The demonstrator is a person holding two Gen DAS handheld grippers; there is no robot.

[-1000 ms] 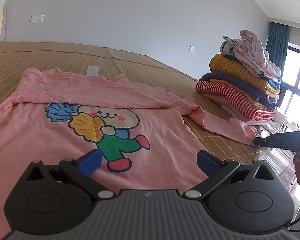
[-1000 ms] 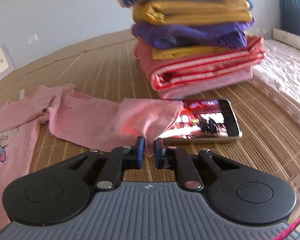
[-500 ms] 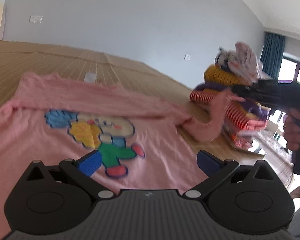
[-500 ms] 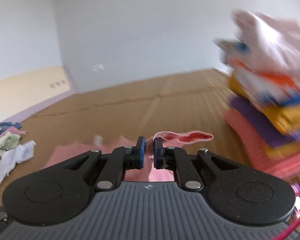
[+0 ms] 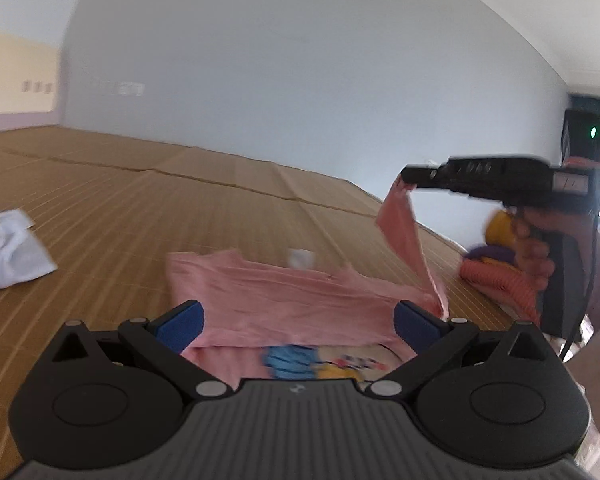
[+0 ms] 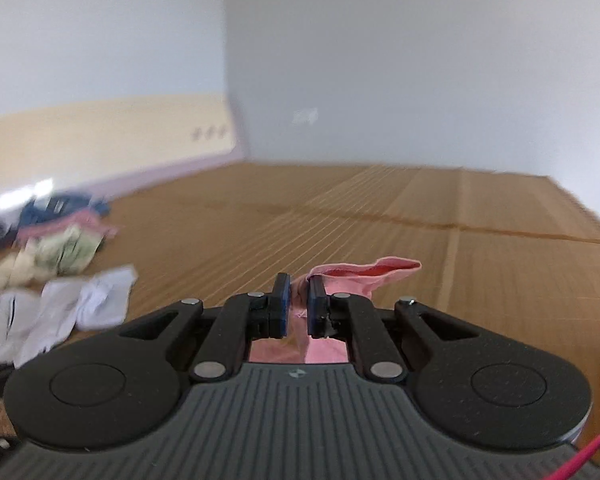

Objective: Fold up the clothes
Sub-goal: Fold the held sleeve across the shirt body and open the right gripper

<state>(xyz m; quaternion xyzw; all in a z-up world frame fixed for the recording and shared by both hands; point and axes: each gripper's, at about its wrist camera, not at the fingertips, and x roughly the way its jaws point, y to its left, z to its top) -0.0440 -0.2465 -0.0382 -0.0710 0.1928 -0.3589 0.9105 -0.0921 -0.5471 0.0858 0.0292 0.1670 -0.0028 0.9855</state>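
Note:
A pink long-sleeved shirt (image 5: 284, 304) with a cartoon print lies flat on the woven mat. My left gripper (image 5: 298, 318) hovers low over its near part, open, with nothing between its blue pads. In the left wrist view my right gripper (image 5: 406, 178) is raised at the right, shut on the cuff of the shirt's pink sleeve (image 5: 408, 240), which hangs from it down to the shirt. In the right wrist view the gripper (image 6: 299, 300) pinches the sleeve cuff (image 6: 364, 274), which sticks out to the right past the pads.
A white garment (image 5: 8, 248) lies on the mat (image 5: 140, 208) at the left. A loose heap of clothes (image 6: 52, 256) is at the left in the right wrist view. Part of a folded stack (image 5: 496, 264) shows behind a hand (image 5: 536, 256) at the right. Walls close the far side.
My right gripper has lifted the sleeve cuff off the mat beside the phone and swung it up and leftward. The left gripper has risen and tilted up, so less shirt shows.

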